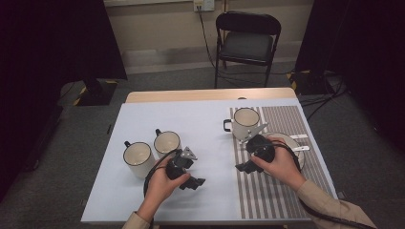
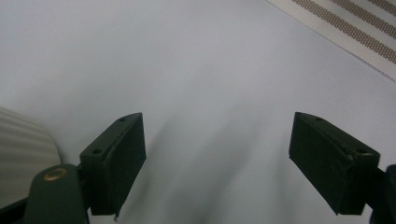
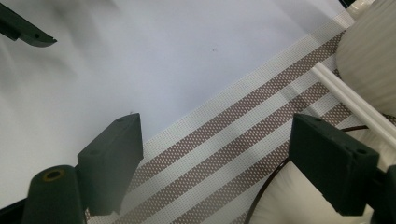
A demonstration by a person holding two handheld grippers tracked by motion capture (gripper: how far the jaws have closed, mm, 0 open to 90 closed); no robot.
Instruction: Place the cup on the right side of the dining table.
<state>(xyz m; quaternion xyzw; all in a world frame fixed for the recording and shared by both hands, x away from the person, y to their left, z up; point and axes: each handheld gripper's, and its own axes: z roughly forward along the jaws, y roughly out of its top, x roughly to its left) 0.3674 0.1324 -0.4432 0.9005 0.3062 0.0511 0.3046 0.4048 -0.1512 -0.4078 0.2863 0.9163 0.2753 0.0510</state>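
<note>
Cream unlabelled mugs point(image 1: 138, 156), left gripper point(image 2: 217, 158) fingers spread empty, right gripper point(image 3: 215, 163) fingers spread over striped mat point(image 3: 224, 140)

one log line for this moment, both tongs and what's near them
left tongs: open, empty, over tablecloth | right tongs: open, empty, at plate on striped mat

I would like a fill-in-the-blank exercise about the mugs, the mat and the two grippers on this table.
1. The number of mugs on the table is ___.
2. The placemat has a ___ pattern.
3. The jaws of the left gripper and of the right gripper stand ___.
4. The plate lies on the ___.

Missing words: three; striped; open; placemat
</note>
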